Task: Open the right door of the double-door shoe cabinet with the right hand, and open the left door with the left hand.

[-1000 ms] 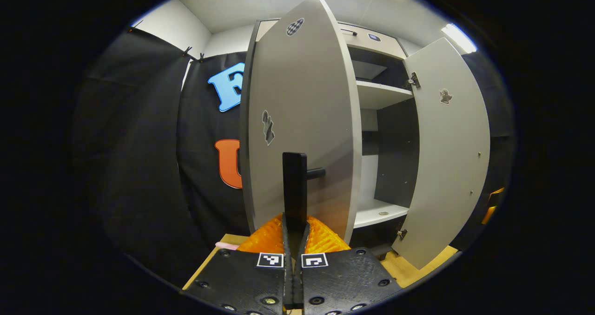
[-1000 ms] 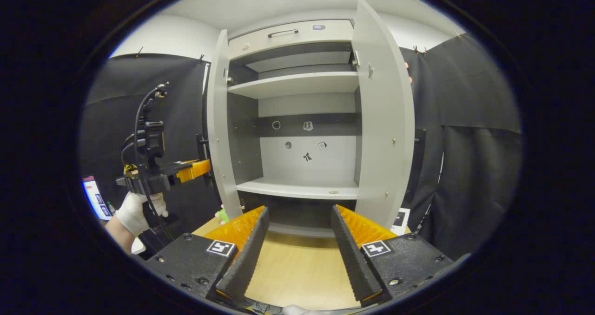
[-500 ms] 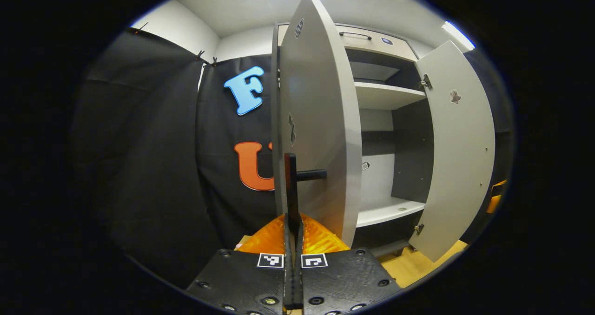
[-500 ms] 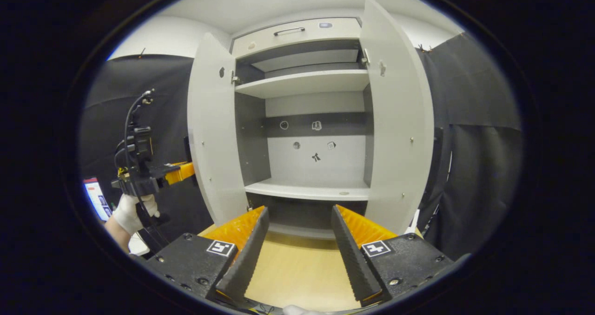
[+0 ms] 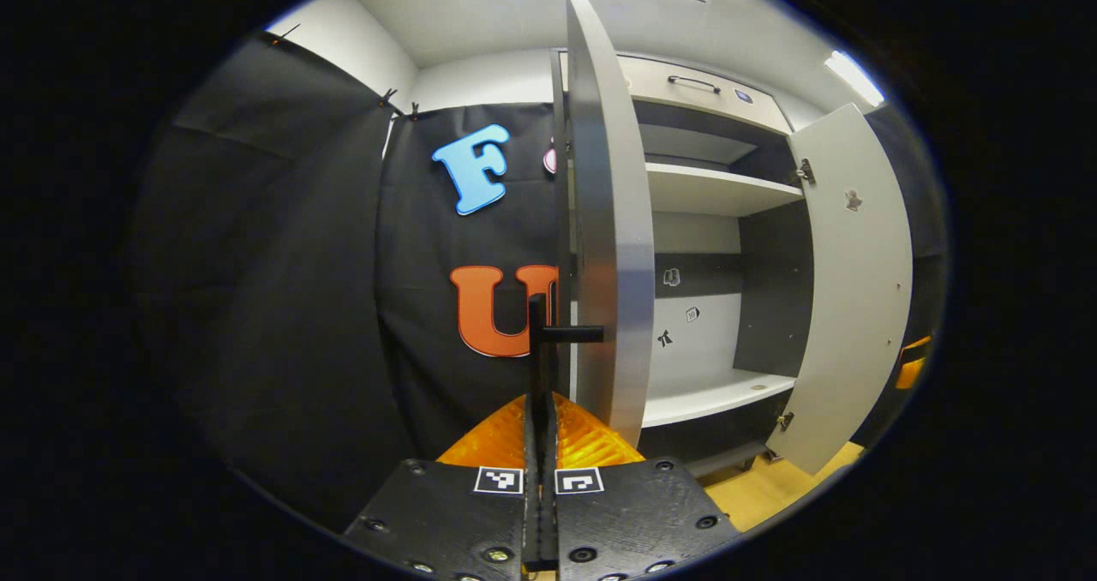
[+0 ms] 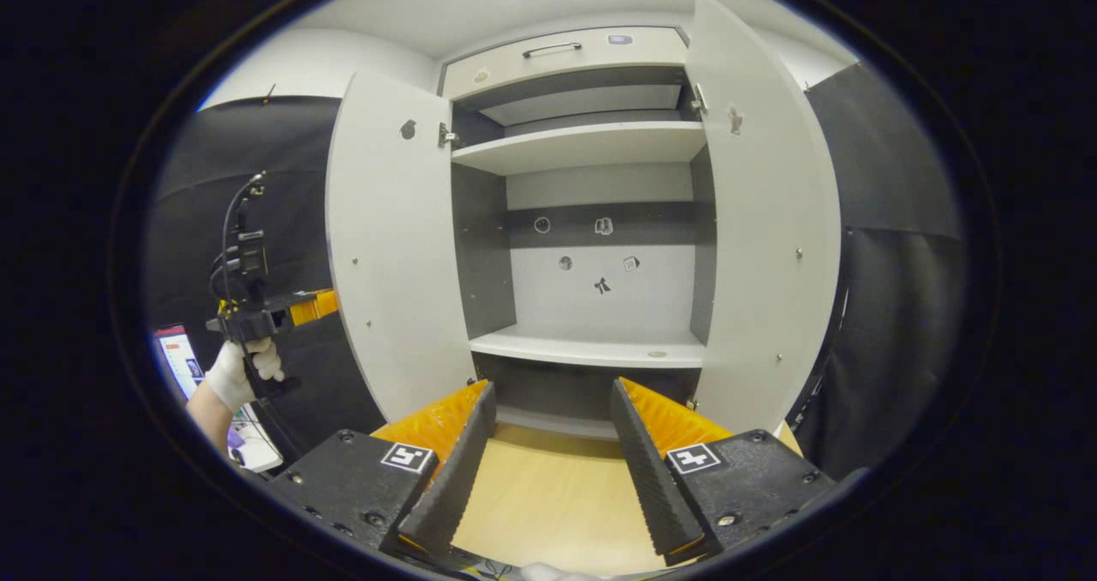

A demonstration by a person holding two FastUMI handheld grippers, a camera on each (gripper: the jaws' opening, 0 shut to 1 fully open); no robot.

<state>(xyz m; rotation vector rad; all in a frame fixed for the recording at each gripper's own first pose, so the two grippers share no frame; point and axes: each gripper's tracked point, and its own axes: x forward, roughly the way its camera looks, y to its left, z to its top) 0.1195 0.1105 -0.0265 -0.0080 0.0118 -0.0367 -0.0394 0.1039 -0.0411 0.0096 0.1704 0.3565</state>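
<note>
The left gripper [image 5: 540,444] is pinching the left door's [image 5: 610,247] handle [image 5: 538,350]; the right gripper [image 6: 548,444] is gaping before the cabinet [image 6: 591,341].

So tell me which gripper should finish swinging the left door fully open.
Left. The left gripper is shut on the left door's handle, with that door already wide open. The right gripper hangs open before the cabinet, holding nothing.

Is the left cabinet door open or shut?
Open. The left door stands swung out from the cabinet, baring its shelves; the left gripper grips the handle.
</note>
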